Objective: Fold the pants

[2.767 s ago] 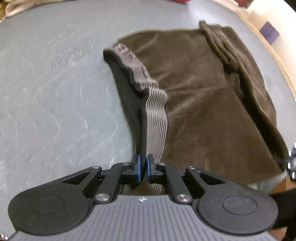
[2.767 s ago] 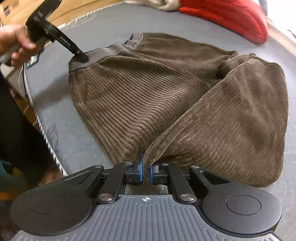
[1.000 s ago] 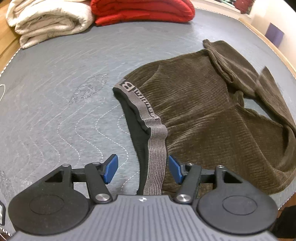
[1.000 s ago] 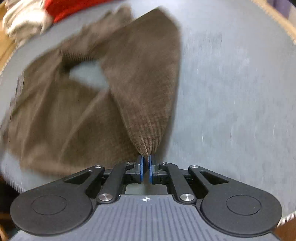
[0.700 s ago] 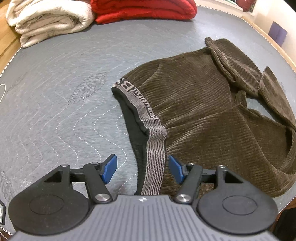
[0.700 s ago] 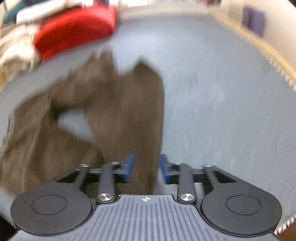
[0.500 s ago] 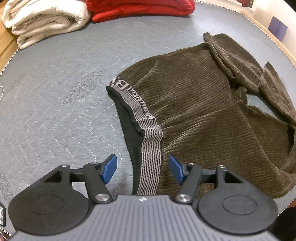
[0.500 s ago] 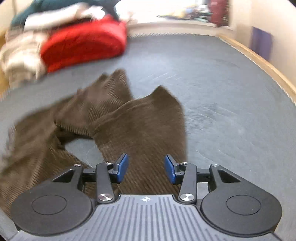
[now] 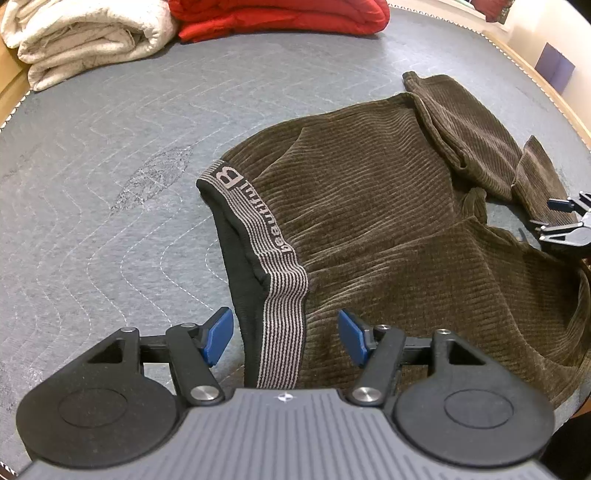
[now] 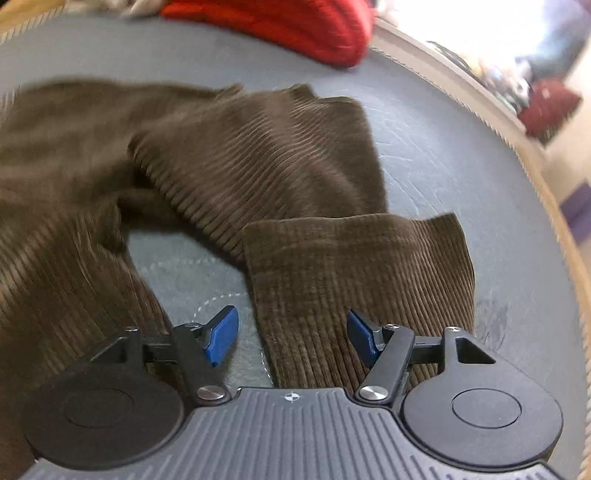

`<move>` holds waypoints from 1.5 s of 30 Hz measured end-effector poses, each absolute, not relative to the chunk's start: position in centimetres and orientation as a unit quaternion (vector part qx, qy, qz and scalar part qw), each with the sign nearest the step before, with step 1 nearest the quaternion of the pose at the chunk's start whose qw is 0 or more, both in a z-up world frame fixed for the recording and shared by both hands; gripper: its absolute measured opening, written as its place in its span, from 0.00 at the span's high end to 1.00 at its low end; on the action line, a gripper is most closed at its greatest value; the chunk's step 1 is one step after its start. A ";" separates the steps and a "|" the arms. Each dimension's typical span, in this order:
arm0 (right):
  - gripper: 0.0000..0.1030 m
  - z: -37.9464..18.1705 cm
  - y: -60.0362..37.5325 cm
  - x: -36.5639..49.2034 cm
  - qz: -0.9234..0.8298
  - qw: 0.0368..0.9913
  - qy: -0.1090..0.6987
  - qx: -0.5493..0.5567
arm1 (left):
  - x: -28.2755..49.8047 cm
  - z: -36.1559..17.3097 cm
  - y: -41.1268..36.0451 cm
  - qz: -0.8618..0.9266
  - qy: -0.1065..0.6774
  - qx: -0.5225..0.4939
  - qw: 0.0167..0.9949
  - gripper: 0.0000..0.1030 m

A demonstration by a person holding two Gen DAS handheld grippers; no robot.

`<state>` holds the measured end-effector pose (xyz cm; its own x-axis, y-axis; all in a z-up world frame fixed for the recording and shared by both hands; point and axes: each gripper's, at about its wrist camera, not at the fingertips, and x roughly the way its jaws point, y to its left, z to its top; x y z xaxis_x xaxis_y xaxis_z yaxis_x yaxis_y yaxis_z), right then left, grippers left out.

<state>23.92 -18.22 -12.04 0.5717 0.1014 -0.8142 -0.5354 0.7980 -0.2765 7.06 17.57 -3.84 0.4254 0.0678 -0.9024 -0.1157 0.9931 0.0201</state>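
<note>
Brown corduroy pants (image 9: 369, 221) lie spread on the grey quilted table (image 9: 92, 184), their striped grey waistband (image 9: 273, 258) running toward me. My left gripper (image 9: 282, 334) is open and empty, its jaws either side of the waistband's near end. My right gripper (image 10: 291, 336) is open and empty over the near pant leg (image 10: 354, 266), which lies flat with its cuff overlapping the other leg (image 10: 266, 155). The right gripper also shows at the right edge of the left wrist view (image 9: 567, 225).
A folded cream blanket (image 9: 81, 37) and a folded red one (image 9: 280, 14) lie at the table's far edge. The red one shows in the right wrist view (image 10: 280, 26). The table's wooden rim (image 10: 554, 206) curves along the right.
The right gripper opened and let go of the pant leg, which now lies flat on the table. The left gripper stays open over the waistband and has barely moved.
</note>
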 end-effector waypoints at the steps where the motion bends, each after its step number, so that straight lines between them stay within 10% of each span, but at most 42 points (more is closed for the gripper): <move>1: 0.36 -12.3 -17.8 23.9 0.187 0.846 0.422 -0.268 | 7.1 -3.8 17.7 0.055 0.533 -0.024 0.844 0.33; 4: 0.57 -12.7 -17.7 24.2 0.174 0.844 0.418 -0.287 | 7.1 -3.7 18.0 0.057 0.532 -0.028 0.844 0.33; 6: 0.93 -11.8 -19.0 24.7 0.175 0.853 0.425 -0.247 | 7.0 -3.7 18.2 0.059 0.531 -0.030 0.845 0.33; 18: 0.94 -1.8 -44.5 20.0 -0.082 0.943 0.297 0.125 | 6.3 -2.2 18.1 0.048 0.510 -0.023 0.859 0.33; 28: 0.94 -13.8 -66.4 10.1 -0.372 0.733 0.438 0.363 | 6.1 -3.4 18.4 0.058 0.532 -0.013 0.845 0.33; 45: 0.88 -11.6 -67.2 9.7 -0.441 0.732 0.421 0.304 | 4.6 -9.6 23.8 0.033 0.619 -0.137 0.773 0.30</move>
